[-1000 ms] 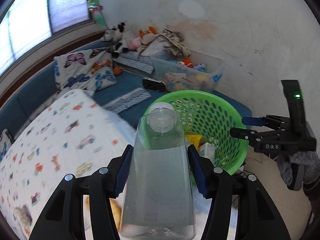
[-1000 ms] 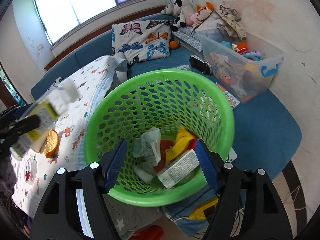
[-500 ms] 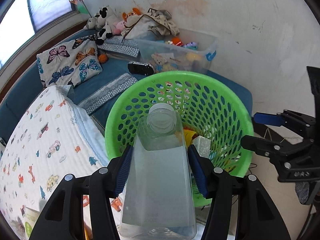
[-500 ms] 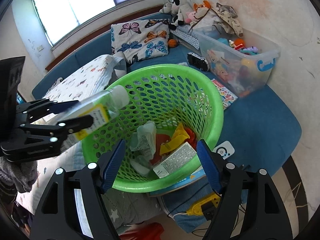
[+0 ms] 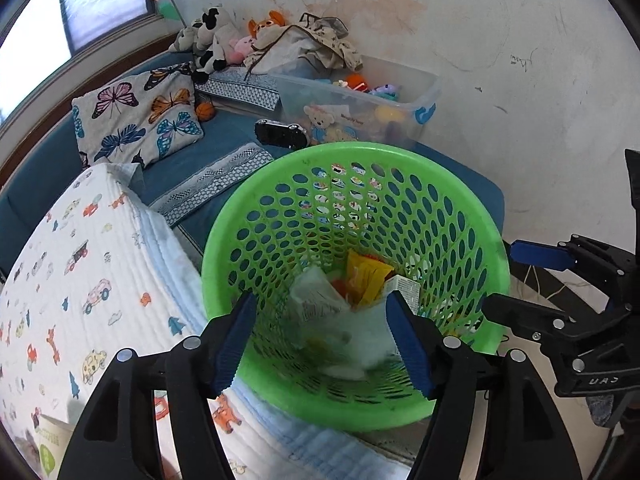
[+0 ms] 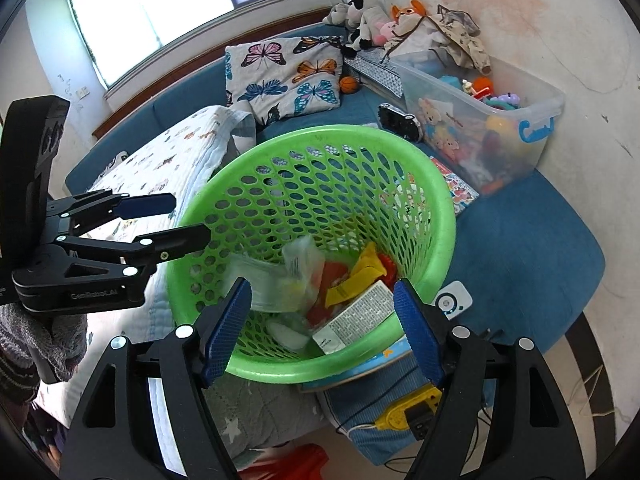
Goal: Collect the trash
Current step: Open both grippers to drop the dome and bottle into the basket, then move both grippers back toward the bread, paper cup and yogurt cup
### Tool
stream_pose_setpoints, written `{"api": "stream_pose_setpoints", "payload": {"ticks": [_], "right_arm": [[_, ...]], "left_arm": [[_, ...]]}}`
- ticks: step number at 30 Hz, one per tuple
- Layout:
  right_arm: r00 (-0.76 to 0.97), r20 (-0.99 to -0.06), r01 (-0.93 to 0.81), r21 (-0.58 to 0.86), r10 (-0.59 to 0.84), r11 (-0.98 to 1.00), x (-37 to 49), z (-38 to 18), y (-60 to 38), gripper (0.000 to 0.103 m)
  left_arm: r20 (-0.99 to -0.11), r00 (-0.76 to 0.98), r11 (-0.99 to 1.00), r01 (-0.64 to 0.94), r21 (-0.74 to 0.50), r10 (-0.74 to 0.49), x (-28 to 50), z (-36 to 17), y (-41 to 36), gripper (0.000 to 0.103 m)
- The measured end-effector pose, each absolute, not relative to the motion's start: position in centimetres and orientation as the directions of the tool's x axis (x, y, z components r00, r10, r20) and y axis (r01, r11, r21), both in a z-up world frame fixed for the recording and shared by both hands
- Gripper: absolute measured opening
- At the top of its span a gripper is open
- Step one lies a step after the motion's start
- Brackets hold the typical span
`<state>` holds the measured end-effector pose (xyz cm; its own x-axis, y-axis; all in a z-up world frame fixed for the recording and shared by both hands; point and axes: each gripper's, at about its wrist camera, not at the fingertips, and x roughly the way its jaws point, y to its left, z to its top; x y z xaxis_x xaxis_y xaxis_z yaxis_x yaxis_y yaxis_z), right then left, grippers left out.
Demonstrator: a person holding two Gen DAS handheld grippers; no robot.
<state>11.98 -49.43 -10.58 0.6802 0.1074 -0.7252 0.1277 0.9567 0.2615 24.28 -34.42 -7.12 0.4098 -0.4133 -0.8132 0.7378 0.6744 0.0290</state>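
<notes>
Now the clear bottle [image 6: 264,280] lies slantwise inside the green basket [image 6: 440,208].

This is a room in a home, most likely a child's bedroom or playroom. A blue cushioned seat [image 6: 520,248] runs along the wall under a wide window [image 6: 160,4]. On it lie a butterfly-print pillow [image 6: 288,72], a heap of stuffed animals [image 6: 368,12] in the corner, a small toy basketball [image 6: 349,84] and a clear plastic bin [image 6: 492,128] filled with toys. A quilt [image 5: 80,280] printed with cartoon cars and animals covers the bedding. The white plastered wall [image 5: 520,60] is stained and scuffed. A green plastic basket [image 5: 460,184] holding wrappers stands beside the seat.
</notes>
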Motion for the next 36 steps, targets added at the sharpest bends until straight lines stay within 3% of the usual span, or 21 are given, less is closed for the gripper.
{"api": "stream_pose_setpoints", "payload": {"ticks": [21, 36], "right_arm": [[0.707, -0.686, 0.015, 0.262, 0.175, 0.965, 11.4, -8.1, -43.6, 0.076], [0.654, -0.702, -0.133, 0.26, 0.282, 0.956, 13.4, -8.9, -35.1, 0.076]], "left_arm": [[-0.707, 0.572, 0.779, 0.625, 0.047, -0.416, 19.3, -2.0, -21.8, 0.068], [-0.696, 0.641, 0.886, 0.463, 0.014, -0.324, 16.3, -3.3, -9.7, 0.075]]}}
